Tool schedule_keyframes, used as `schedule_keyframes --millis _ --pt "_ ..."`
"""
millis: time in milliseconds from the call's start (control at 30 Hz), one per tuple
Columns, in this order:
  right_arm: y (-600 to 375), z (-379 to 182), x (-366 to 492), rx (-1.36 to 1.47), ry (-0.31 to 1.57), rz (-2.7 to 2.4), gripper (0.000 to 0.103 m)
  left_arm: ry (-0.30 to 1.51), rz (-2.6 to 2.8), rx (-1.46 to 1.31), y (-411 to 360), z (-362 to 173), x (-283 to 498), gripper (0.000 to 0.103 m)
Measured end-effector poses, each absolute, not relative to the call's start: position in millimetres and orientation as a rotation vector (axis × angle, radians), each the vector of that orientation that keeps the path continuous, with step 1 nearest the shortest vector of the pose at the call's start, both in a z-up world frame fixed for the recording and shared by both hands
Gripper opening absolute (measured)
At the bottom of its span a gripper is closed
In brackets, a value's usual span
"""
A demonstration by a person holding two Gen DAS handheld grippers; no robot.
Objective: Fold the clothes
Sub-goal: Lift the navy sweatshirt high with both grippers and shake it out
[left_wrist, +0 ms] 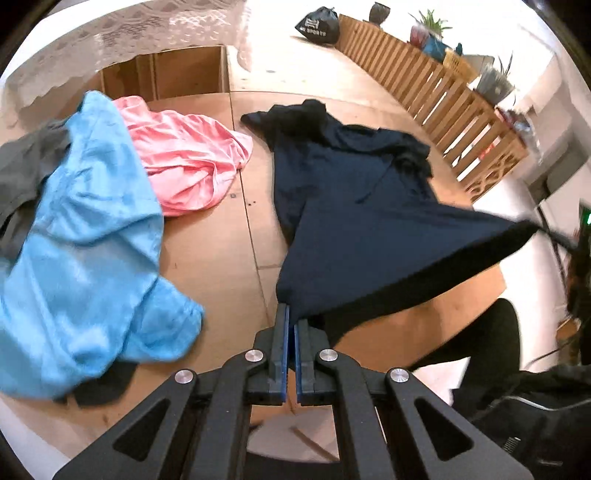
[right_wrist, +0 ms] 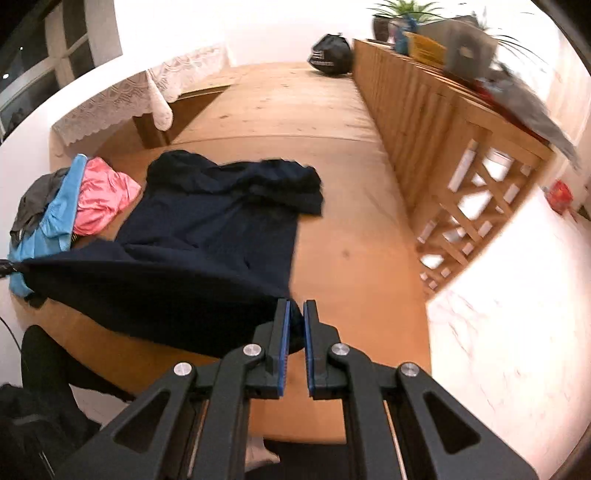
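Observation:
A dark navy garment [left_wrist: 351,206] lies spread on the wooden table [left_wrist: 214,258], its near hem lifted and stretched between both grippers. My left gripper [left_wrist: 291,314] is shut on the hem's left corner. In the right wrist view the same navy garment [right_wrist: 207,229] runs away from me, and my right gripper [right_wrist: 295,310] is shut on its right hem corner. The far end of the garment is bunched. The hem hangs taut in the air above the table's near edge.
A light blue garment [left_wrist: 85,240], a pink one [left_wrist: 184,158] and a grey one [left_wrist: 22,170] are piled at the left of the table. A slatted wooden sideboard [left_wrist: 443,96] with plants stands at the right. A black bag [left_wrist: 319,24] lies on the floor beyond.

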State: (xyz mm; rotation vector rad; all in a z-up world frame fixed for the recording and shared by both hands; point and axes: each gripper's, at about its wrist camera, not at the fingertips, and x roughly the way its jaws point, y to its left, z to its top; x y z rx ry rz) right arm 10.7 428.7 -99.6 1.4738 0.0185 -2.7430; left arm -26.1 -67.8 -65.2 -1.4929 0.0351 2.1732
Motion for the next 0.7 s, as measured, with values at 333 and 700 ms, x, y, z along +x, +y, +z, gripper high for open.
schedule_keyframes --millis 333,700 --pt "441 -101 -37 1.453 -0.035 -2.778 0.007 -0.045 2.155 -1.442 -41 -34 -96 0.001" --pt "417 189 -252 0.809 0.348 -3.112 0.007 -0.044 2.439 -0.866 54 273 -290 0.001"
